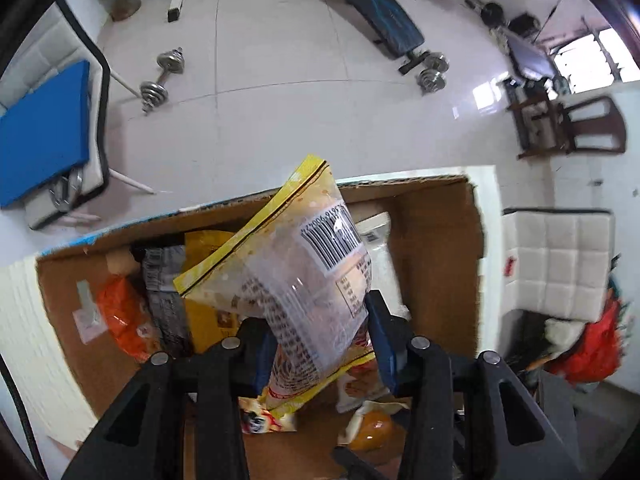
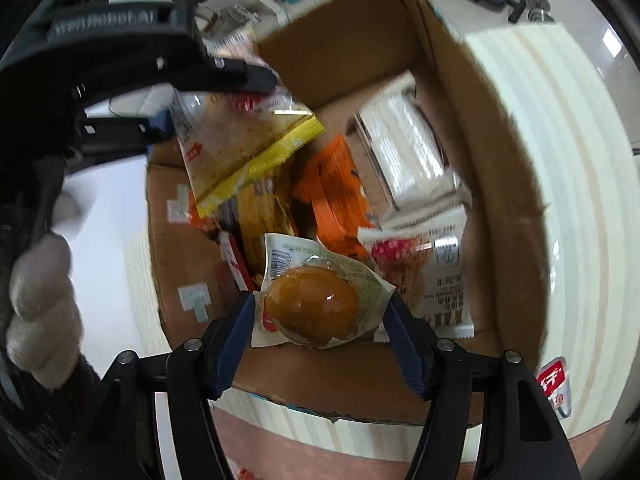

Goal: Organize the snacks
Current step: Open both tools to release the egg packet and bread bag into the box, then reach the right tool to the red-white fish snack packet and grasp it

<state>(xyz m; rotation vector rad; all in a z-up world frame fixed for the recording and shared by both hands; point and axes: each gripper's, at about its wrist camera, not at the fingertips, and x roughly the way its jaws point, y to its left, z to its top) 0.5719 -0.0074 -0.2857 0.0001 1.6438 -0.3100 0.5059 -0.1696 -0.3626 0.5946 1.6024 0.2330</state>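
Observation:
A cardboard box (image 1: pixel 400 186) stands open below both grippers and holds several snack packs. My left gripper (image 1: pixel 316 320) is shut on a clear snack bag with yellow edges and a barcode (image 1: pixel 304 256), which hangs over the box. The right wrist view shows this bag (image 2: pixel 240 144) under the left gripper's black fingers (image 2: pixel 240 74). My right gripper (image 2: pixel 320 300) is shut on a clear packet with a round orange-brown snack (image 2: pixel 312 308); both blue pads touch its edges above the box's near wall (image 2: pixel 320 380). Orange packs (image 2: pixel 332 196), white packs (image 2: pixel 408 152) and a white-and-red packet (image 2: pixel 424 272) lie inside.
The box sits on a cream striped tabletop (image 2: pixel 560 160). A gloved hand (image 2: pixel 40 300) holds the left gripper. On the tiled floor beyond are a dumbbell (image 1: pixel 160 76), a dark bench (image 1: pixel 368 8), a white chair with a blue pad (image 1: pixel 40 132), a wooden chair (image 1: pixel 572 128) and a white stool (image 1: pixel 560 260).

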